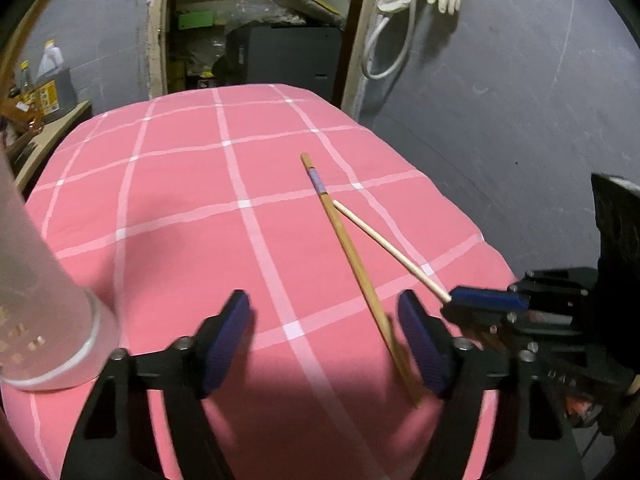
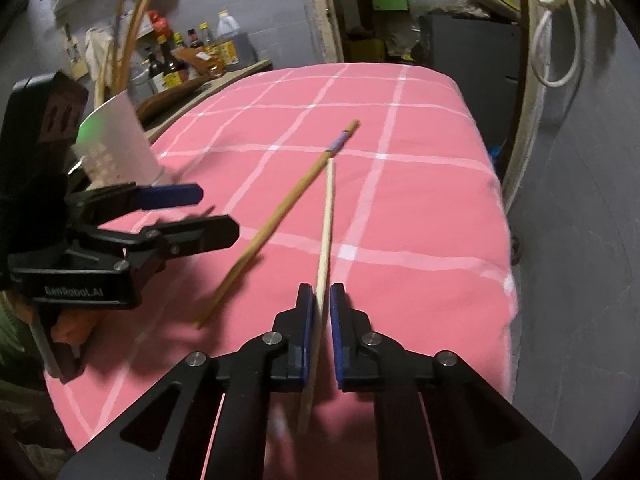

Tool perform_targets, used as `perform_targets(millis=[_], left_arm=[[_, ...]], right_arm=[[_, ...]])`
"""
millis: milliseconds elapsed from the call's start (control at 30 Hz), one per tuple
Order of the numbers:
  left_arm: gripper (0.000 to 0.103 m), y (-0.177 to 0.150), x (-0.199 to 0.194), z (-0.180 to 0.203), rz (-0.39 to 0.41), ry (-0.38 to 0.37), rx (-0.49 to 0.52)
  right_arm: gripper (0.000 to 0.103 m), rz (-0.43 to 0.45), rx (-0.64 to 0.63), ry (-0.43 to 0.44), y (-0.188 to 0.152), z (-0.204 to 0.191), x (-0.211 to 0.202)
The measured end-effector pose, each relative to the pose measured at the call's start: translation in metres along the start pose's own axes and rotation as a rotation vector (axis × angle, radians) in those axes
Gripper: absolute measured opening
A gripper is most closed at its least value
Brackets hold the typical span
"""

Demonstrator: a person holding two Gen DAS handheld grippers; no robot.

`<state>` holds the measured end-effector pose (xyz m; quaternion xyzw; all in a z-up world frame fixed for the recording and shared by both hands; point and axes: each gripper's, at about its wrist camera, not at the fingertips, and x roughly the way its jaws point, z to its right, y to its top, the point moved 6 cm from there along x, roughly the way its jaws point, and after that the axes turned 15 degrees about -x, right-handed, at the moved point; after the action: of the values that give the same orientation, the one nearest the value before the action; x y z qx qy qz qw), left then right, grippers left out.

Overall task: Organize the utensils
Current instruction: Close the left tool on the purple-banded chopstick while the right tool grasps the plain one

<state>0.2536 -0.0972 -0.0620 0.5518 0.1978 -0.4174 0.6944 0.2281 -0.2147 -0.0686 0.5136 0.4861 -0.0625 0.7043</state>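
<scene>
Two chopsticks are over a pink checked cloth (image 1: 180, 200). A darker bamboo chopstick (image 1: 352, 256) with a purple band lies on the cloth; it also shows in the right wrist view (image 2: 280, 208). My right gripper (image 2: 320, 300) is shut on a pale chopstick (image 2: 326, 220) and holds it pointing forward; in the left wrist view this gripper (image 1: 480, 300) is at the right with the pale chopstick (image 1: 392, 248). My left gripper (image 1: 324, 320) is open and empty, its right finger beside the bamboo chopstick. A translucent utensil cup (image 1: 36, 280) stands at the left.
The cup also shows in the right wrist view (image 2: 116, 144), behind my left gripper (image 2: 180, 216). A shelf with sauce bottles (image 2: 180, 60) stands beyond the table's left edge. Grey wall (image 1: 500, 100) is at the right, an open storage doorway (image 1: 260, 32) at the back.
</scene>
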Motion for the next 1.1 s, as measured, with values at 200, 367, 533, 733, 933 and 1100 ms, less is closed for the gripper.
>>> perform_targets(millis=[200,367,533,733,933,1100], left_arm=[[0.039,0.003,0.02,0.007,-0.079,-0.023,0.009],[0.025,0.005,0.025,0.012,-0.142,-0.061,-0.013],[0.018,0.012,0.032,0.015,-0.192,-0.067,-0.051],[0.009,0.02,0.037,0.011,-0.22,-0.041,-0.083],[0.004,0.019,0.033,0.007,-0.224,-0.05,-0.105],[0.004,0.014,0.022,0.003,-0.209,-0.063,-0.11]], right_arm=[[0.006,-0.004,0.038,-0.032,0.001,0.019,0.002],[0.006,-0.023,0.033,-0.041,0.005,0.026,0.007],[0.006,-0.079,0.001,-0.03,0.016,0.029,0.017],[0.006,-0.159,-0.049,-0.007,0.027,0.033,0.029],[0.003,-0.146,0.051,0.043,0.028,0.042,0.029],[0.003,-0.05,0.215,0.117,0.02,0.047,0.018]])
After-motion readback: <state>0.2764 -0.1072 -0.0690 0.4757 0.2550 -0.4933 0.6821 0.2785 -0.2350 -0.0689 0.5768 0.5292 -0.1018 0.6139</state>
